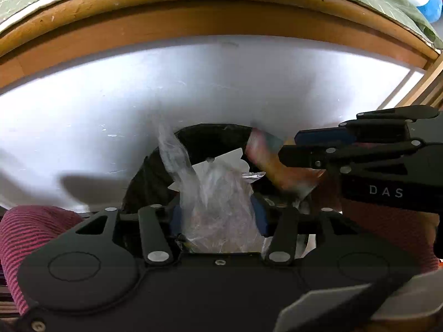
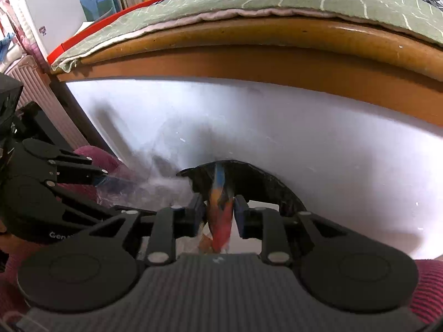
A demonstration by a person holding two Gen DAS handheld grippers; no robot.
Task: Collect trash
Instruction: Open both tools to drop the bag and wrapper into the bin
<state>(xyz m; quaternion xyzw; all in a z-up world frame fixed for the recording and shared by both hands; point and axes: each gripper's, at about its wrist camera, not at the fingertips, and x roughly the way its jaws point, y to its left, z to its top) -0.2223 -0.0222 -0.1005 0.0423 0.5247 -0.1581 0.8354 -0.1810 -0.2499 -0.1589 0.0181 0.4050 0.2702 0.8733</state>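
Bin bag (image 1: 210,141), black and open-mouthed, sits against the white panel (image 1: 110,105) under the wooden bed frame (image 1: 193,19), and both tools meet at its rim. The left hand-held gripper (image 1: 218,215) points straight at the bag mouth, its blue pads (image 1: 259,215) pressed in on a crumpled clear plastic wrapper (image 1: 218,193) that bulges between them; the wrapper's long axis runs forward and upward from the pads, over the near edge of the bag. The right hand-held gripper (image 2: 218,215) comes in from the right of the bag, fingers roughly level, and is closed narrowly on a colourful orange, red and blue packet (image 2: 220,207). The packet is blurred; it stands on edge, its long axis running along the fingers toward the bag's opening. Striped red fabric (image 1: 25,235) lies on the near side of the bag, beneath both tools.
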